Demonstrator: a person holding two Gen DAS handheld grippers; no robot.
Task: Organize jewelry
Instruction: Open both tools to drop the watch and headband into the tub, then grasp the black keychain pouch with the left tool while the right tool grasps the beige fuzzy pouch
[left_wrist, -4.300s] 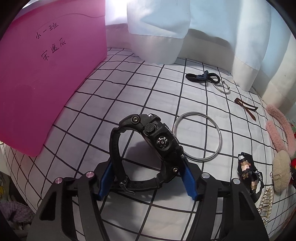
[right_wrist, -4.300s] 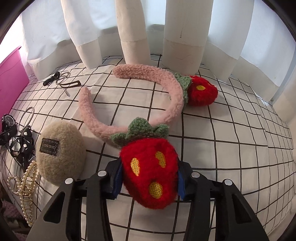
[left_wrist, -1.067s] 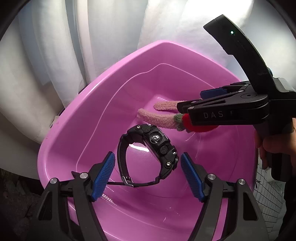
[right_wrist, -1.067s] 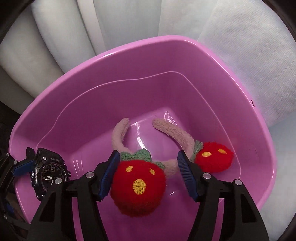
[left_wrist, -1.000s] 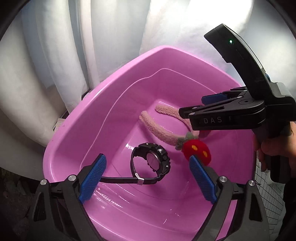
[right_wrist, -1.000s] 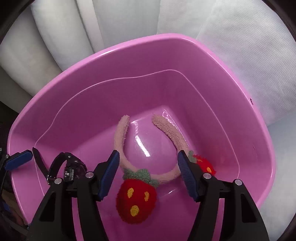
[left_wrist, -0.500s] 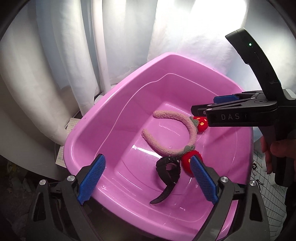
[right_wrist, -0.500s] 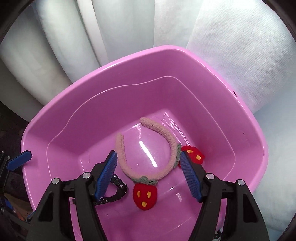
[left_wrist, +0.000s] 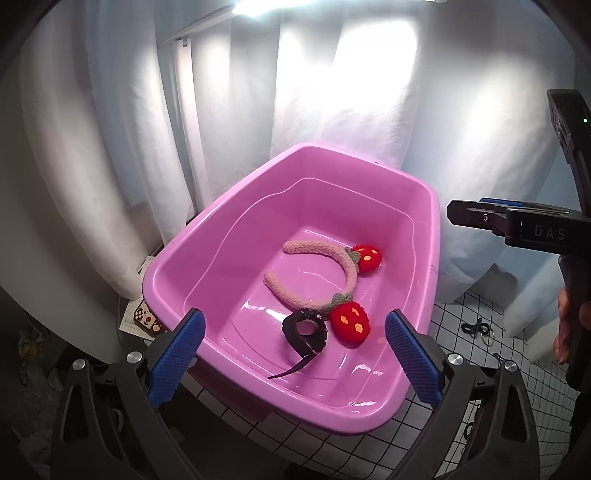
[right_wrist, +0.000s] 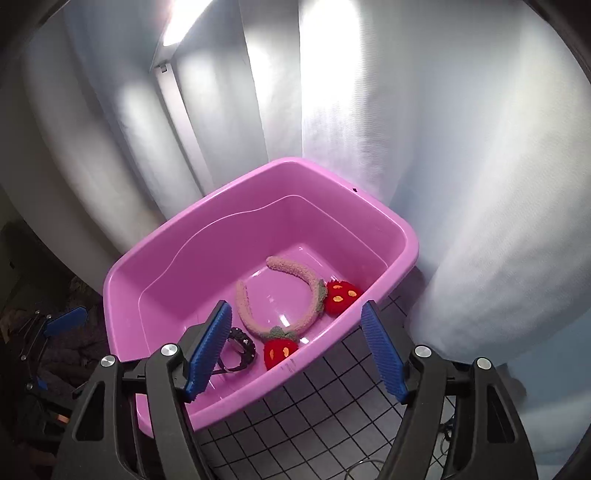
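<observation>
A pink plastic tub (left_wrist: 424, 192) (right_wrist: 122, 269) holds a fuzzy pink headband with two red strawberries (left_wrist: 347, 271) (right_wrist: 314, 295) and a black watch (left_wrist: 306, 332) (right_wrist: 242, 345) beside it. My left gripper (left_wrist: 293, 350) hovers above the tub's near edge, its jaws opening wide with nothing between them. My right gripper (right_wrist: 295, 350) is also above the near rim, jaws opening and empty; it shows from the side in the left wrist view (left_wrist: 517, 221), held by a hand (left_wrist: 569, 325).
White curtains (left_wrist: 295, 92) hang behind the tub. A grid-patterned cloth (left_wrist: 476, 354) (right_wrist: 314, 406) lies under and to the right of it, with a black hair tie (left_wrist: 474, 326) and a thin ring on it. A patterned card (left_wrist: 147, 319) lies by the tub's left corner.
The watch and the strawberry headband were let go and now lie in the tub. Both grippers have pulled back and up, so the tub looks smaller; the right one moved off to the right.
</observation>
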